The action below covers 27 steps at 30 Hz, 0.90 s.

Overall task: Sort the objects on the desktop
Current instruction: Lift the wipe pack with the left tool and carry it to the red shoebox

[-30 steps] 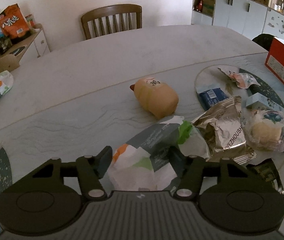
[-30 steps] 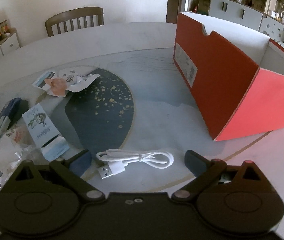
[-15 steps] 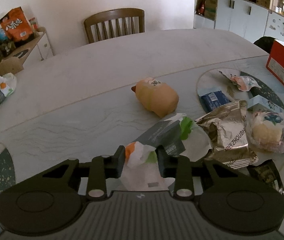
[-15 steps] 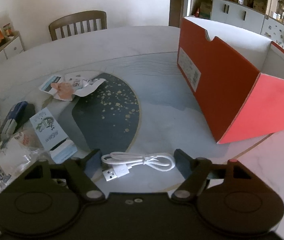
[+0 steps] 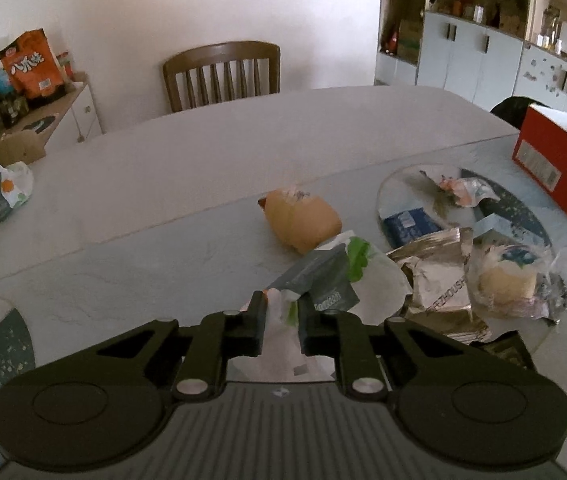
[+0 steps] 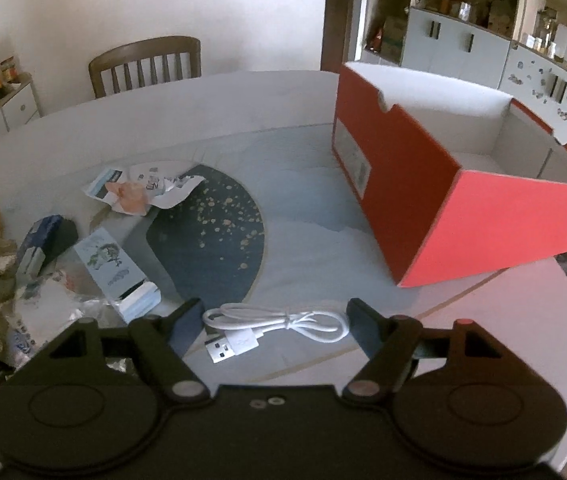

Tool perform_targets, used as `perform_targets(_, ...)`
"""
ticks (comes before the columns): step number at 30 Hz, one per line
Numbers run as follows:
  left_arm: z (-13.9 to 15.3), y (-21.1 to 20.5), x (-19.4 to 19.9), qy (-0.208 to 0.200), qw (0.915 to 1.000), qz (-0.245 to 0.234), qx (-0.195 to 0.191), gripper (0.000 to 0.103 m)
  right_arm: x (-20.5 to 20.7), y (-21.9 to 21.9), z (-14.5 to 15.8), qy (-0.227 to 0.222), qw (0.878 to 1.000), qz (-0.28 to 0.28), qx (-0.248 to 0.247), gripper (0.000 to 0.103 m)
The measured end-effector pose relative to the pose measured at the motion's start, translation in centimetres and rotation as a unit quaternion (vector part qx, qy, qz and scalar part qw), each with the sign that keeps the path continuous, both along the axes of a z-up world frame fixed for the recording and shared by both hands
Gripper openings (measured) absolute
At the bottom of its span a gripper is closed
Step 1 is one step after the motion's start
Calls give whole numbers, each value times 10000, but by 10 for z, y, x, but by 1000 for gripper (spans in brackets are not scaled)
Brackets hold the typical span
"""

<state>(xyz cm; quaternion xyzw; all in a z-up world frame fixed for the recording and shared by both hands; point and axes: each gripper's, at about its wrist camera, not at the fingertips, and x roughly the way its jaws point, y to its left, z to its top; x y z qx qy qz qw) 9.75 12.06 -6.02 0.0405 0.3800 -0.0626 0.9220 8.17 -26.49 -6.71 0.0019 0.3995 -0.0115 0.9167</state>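
Note:
My left gripper (image 5: 281,308) is shut on the near end of a white plastic wrapper (image 5: 371,284) printed in green, orange and grey. The wrapper lies at the near edge of a heap of snack packs. In the right wrist view my right gripper (image 6: 274,310) spans a coiled white USB cable (image 6: 283,318) lengthwise. Both fingers touch the coil's ends, and the plug (image 6: 231,346) hangs near the left finger. An open red shoebox (image 6: 483,224) stands just beyond, to the right, its white inside showing; the box (image 5: 555,160) also shows at the far right of the left wrist view.
Beside the wrapper lie a tan bun pack (image 5: 303,220), a silver foil bag (image 5: 439,276), a clear pack with a bun (image 5: 507,276) and a blue packet (image 5: 411,222). A light blue carton (image 6: 111,264) and a crumpled wrapper (image 6: 139,192) lie by a dark placemat (image 6: 211,248). A chair (image 5: 223,76) stands behind the table.
My left jaws have shut on the white wrapper. My right jaws have narrowed onto the ends of the cable coil, and that gripper has risen a little.

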Motion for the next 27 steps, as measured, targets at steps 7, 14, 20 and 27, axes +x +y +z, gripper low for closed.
perform_targets(7,18,4,-12,-141,9998,-141,-63,14,-20,4,18,-78,9999,-86,-8,77)
perform_targets(14,39,-6,-25,-313,9978,-542,-221,14,-40,8,39,-234,9997,-110,8,77)
perform_targets(20,52,-29,-25,-401,9951,-860,-262,14,-50,3,55,-323,9994,-141,49,77)
perform_targets(27,61,-67,-23,-446,9929,-1081,-214,14,-49,-17,69,-429,9991,-18,20,77)
